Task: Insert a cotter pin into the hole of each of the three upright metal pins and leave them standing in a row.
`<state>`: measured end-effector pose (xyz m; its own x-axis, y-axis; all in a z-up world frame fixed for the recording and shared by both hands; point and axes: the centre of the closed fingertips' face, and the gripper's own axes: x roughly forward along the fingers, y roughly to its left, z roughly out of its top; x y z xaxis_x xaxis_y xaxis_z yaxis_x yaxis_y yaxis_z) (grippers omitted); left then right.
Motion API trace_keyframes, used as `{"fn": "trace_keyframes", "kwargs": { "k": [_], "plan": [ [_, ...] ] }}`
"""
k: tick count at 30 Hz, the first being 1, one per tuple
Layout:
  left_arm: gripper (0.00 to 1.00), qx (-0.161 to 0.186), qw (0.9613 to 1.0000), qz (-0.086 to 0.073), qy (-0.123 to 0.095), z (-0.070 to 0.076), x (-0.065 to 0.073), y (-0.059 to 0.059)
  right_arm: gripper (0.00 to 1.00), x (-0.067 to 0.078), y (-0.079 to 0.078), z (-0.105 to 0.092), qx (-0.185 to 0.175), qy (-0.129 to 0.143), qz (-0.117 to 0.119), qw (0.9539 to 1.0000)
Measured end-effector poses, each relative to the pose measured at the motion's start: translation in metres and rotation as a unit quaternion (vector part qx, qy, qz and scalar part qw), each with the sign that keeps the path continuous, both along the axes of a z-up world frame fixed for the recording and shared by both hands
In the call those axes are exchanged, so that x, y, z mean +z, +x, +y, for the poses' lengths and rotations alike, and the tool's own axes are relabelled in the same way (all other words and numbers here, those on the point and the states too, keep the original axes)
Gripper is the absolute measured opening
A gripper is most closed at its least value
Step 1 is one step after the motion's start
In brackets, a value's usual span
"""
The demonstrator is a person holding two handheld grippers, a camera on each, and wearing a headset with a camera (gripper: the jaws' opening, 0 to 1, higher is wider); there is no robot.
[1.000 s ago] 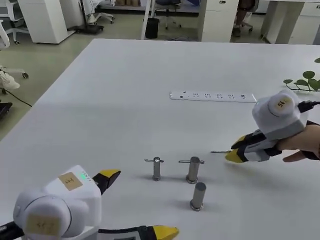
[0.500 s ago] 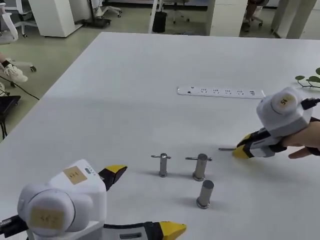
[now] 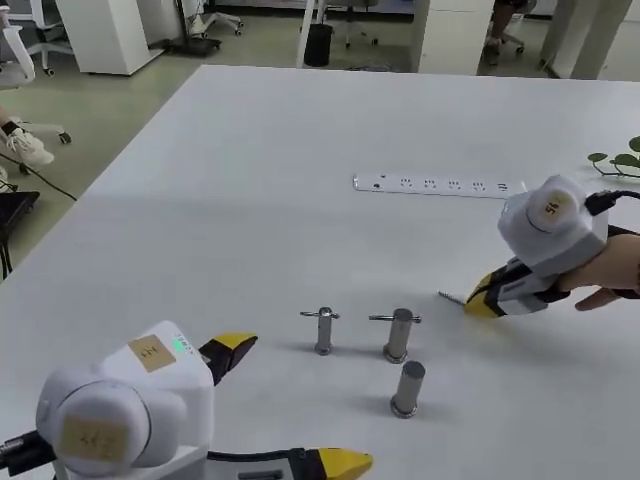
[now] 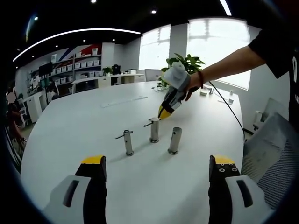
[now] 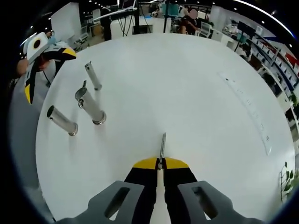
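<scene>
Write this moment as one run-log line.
right gripper: shut on cotter pin | left gripper: open | back-left pin, back-right pin: cotter pins fitted | front pin: bare

Your left gripper: jaws wide apart, low, near you | your right gripper: jaws pinched on cotter pin | hand gripping behind

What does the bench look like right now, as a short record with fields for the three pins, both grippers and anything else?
fitted with cotter pins: back left pin, back right pin
without one: front pin, upright
right gripper: shut on held cotter pin, right of the pins
left gripper: open, holding nothing
table: also bears power strip
</scene>
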<state>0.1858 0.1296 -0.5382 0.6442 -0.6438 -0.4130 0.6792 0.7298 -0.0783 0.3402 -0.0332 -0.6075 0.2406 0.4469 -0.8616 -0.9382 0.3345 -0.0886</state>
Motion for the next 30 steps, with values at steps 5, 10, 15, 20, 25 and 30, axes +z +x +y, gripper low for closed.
{"fn": "trace_keyframes", "kwargs": {
  "k": [5,10,15,20,25,30],
  "plan": [
    [0.89,-0.004,1.0000,0.000,0.003,-0.001,0.000,-0.001,0.00,-0.001,-0.002,0.001,0.017,-0.016,-0.005,0.9997],
    [0.88,-0.005,1.0000,0.003,0.002,-0.002,-0.001,-0.001,0.00,0.000,-0.003,0.002,0.029,-0.019,-0.012,0.9993],
    [0.87,-0.008,0.9999,0.011,-0.004,-0.004,-0.001,-0.003,0.00,0.002,-0.002,0.003,0.038,-0.023,-0.026,0.9987],
    [0.84,-0.025,0.9997,0.007,-0.001,-0.015,0.004,-0.007,0.00,0.008,-0.005,0.004,0.040,-0.020,-0.033,0.9984],
    [0.84,-0.034,0.9994,0.000,0.006,-0.019,0.009,-0.002,0.00,0.017,-0.008,0.006,0.046,-0.013,-0.048,0.9977],
    [0.80,-0.037,0.9993,-0.001,-0.001,-0.020,0.017,0.005,0.00,0.031,-0.015,0.010,0.056,0.002,-0.065,0.9963]
  ]
}}
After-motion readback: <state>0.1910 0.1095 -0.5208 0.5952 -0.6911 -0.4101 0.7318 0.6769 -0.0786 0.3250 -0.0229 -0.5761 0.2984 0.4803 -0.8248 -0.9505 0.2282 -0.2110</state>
